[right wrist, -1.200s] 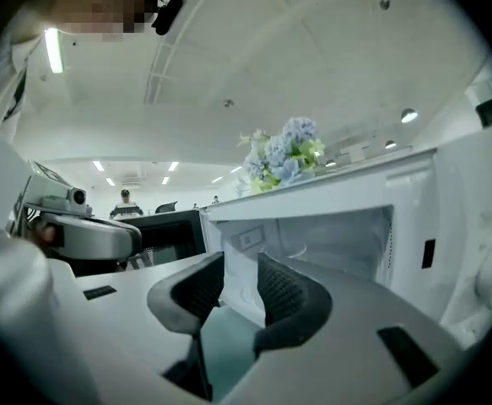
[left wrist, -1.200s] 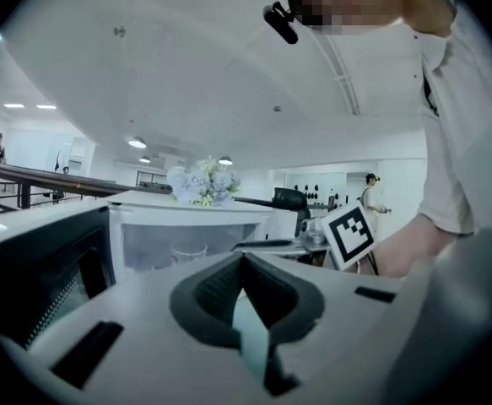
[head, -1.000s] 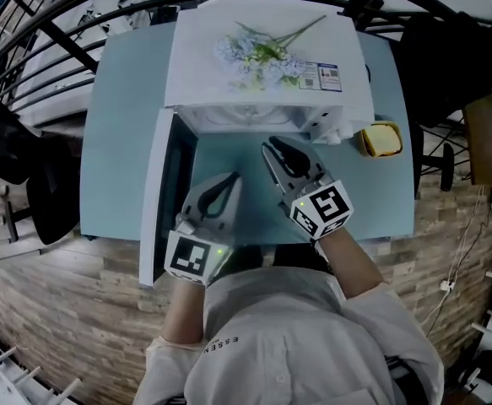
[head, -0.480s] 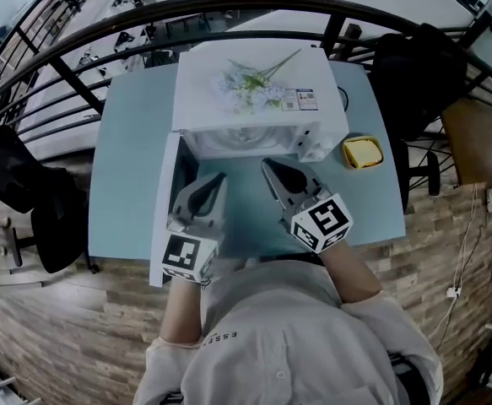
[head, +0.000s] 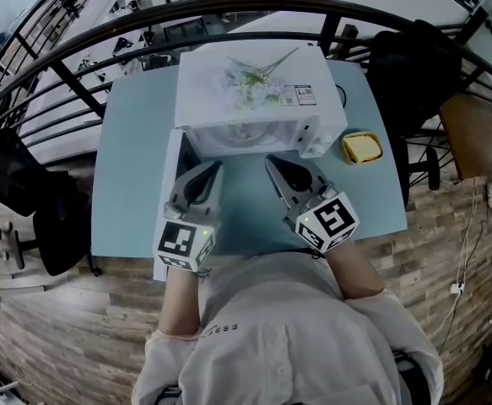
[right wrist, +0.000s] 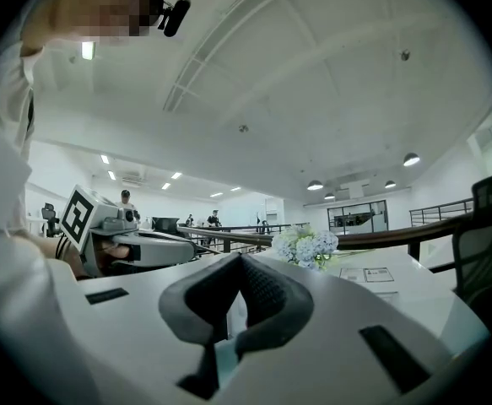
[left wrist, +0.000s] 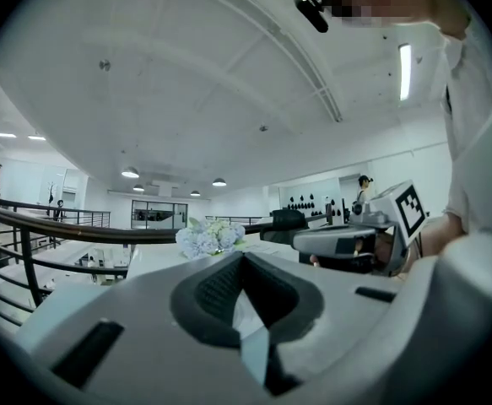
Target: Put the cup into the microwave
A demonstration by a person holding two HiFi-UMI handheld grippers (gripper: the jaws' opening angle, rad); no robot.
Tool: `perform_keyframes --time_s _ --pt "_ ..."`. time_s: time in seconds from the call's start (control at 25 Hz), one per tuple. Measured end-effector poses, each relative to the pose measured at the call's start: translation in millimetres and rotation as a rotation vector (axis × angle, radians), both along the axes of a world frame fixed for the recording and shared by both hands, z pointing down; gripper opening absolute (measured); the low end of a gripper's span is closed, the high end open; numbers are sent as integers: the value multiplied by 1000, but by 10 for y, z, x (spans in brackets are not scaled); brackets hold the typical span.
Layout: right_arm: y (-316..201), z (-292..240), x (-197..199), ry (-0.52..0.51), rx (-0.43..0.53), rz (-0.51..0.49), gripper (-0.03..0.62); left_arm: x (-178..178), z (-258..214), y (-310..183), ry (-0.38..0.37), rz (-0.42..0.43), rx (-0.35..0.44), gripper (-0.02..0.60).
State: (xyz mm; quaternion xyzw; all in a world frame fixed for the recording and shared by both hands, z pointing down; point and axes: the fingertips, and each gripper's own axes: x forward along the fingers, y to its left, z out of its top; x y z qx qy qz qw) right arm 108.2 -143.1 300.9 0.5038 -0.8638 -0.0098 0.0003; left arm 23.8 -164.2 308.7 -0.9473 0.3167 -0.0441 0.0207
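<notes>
The fingers [left wrist: 216, 289] of your left gripper [head: 213, 170] are pressed tip to tip, with nothing caught between them. The fingers [right wrist: 267, 294] of your right gripper [head: 272, 162] are closed the same way and are just as empty. You hold both grippers about level, side by side and a little apart, above the front part of the teal desk [head: 132, 159]. Their tips point at the open front of the white microwave [head: 203, 74]. The microwave's door [head: 171, 163] hangs wide open on the left side, and your left gripper is above its inner edge. Your right gripper is in front of the right half of the opening.

The yellow cup [head: 361, 148] stands on the desk outside the microwave, just beside its front right corner. It is off to the right of your right gripper and touches neither gripper. A bunch of pale blue and white flowers [head: 250, 81] lies on top of the microwave, with a small printed label [head: 300, 96] beside it. Each gripper view shows the flowers just past its own closed fingertips, with the other gripper off to the side.
</notes>
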Motion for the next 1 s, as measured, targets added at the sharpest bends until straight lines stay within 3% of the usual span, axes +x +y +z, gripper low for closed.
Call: perform_keyframes --time_s 0.2,1.0 --pt "31 -76 2 -7 35 20 14 -21 -25 5 0 8 4 0" --pt "80 31 30 -54 -4 50 14 -64 1 74 -7 23 -16 0"
